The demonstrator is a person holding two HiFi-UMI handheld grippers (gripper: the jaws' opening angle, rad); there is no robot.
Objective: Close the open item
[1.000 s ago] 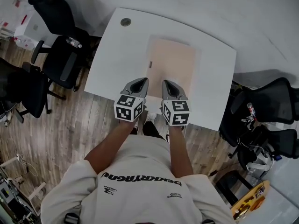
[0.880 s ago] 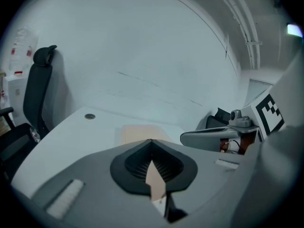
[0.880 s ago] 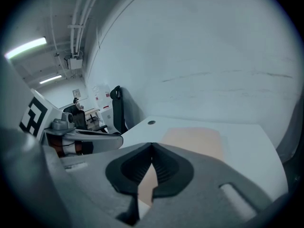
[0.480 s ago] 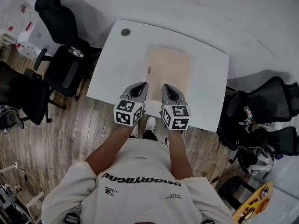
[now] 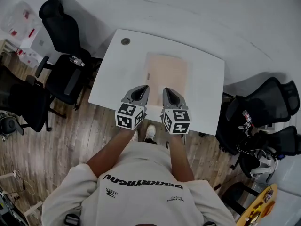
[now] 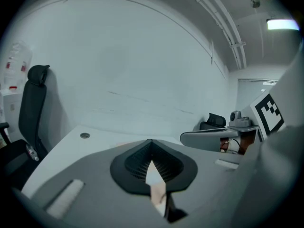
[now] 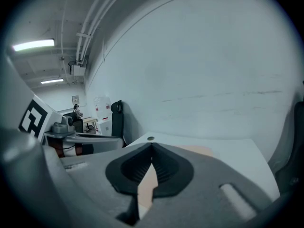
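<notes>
while the person stood at the near edge of the white table (image 5: 207, 102), both tools hung side by side over that edge, short of the flat peach-coloured item (image 5: 165, 74) lying mid-table. the left gripper (image 5: 141, 92) and right gripper (image 5: 170, 94) each had jaws pinched together on nothing, a waiting pose by my guess. the item looked flat; open or not, i couldn't tell. nothing lay in the way. black chairs (image 5: 66, 74) crowded the left side, one with a bottle (image 5: 76, 60) on it.
</notes>
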